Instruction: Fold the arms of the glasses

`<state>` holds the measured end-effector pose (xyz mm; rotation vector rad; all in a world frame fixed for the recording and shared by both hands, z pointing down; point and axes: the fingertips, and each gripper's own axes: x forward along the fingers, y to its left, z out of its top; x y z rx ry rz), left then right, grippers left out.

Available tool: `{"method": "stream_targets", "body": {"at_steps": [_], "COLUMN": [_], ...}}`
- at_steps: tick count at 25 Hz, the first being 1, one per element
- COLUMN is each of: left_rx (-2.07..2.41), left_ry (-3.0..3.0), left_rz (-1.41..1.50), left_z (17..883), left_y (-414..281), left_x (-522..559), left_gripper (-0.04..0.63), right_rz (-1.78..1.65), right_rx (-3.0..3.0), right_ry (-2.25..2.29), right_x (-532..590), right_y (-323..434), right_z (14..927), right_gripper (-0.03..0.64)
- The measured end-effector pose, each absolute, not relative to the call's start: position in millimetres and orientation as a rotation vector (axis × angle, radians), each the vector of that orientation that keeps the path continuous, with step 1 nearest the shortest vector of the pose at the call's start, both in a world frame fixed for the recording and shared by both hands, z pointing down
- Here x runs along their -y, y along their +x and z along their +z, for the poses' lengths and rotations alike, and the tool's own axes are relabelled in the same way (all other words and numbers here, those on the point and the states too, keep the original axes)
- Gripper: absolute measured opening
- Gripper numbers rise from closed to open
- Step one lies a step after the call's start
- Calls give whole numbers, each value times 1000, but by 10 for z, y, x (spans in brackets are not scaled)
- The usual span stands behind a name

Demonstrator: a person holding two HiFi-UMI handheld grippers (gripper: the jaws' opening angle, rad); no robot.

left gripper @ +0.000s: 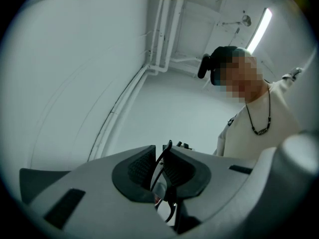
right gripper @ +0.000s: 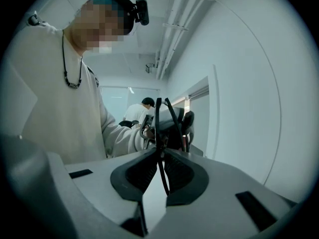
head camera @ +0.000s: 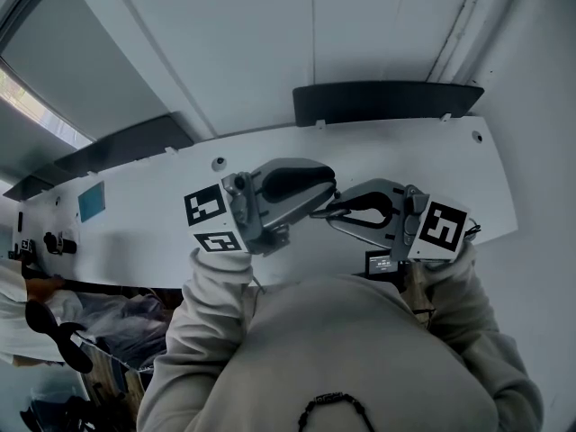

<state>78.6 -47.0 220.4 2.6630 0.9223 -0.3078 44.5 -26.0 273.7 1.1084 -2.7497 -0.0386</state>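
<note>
Right now I have both claws held above the white tabletop (head camera: 423, 151) and turned tip to tip, with the glasses (left gripper: 162, 183) carried in the air between them. My left gripper (left gripper: 159, 154) stands nearly closed. Its ribbed dark pads (left gripper: 140, 167) press on the black frame from both sides, and one lens hangs in the slot behind the pads, edge-on to the camera. My right gripper (right gripper: 162, 152) is just as narrow. It is pinched on a thin black arm of the glasses, which runs down between its pads and rises above them into a curved loop. In the head view the two tips almost meet, the left one slightly higher, and pale sleeves (head camera: 216, 286) reach up to each handle. Beyond the right claw's tips I see the other gripper, and farther back a second person (right gripper: 139, 112) in a white top. I cannot tell from any view whether that arm is folded or out.
</note>
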Motion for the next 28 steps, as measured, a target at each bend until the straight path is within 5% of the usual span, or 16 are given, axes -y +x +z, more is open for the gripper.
{"method": "stream_targets", "body": {"at_steps": [11,28], "left_rx": [-907,-908], "left_ry": [2507,2467], "left_rz": [-489,-452], "left_z": [2067,2203], "left_y": [567,593], "left_x": [754,770], "left_gripper": [107,106], "right_rz": [-11,68], "right_rx": [2792,2644], "right_ry": [1093,1077], "right_x": [226,341], "right_y": [490,603], "right_z": [2743,3032], "right_gripper": [60,60]}}
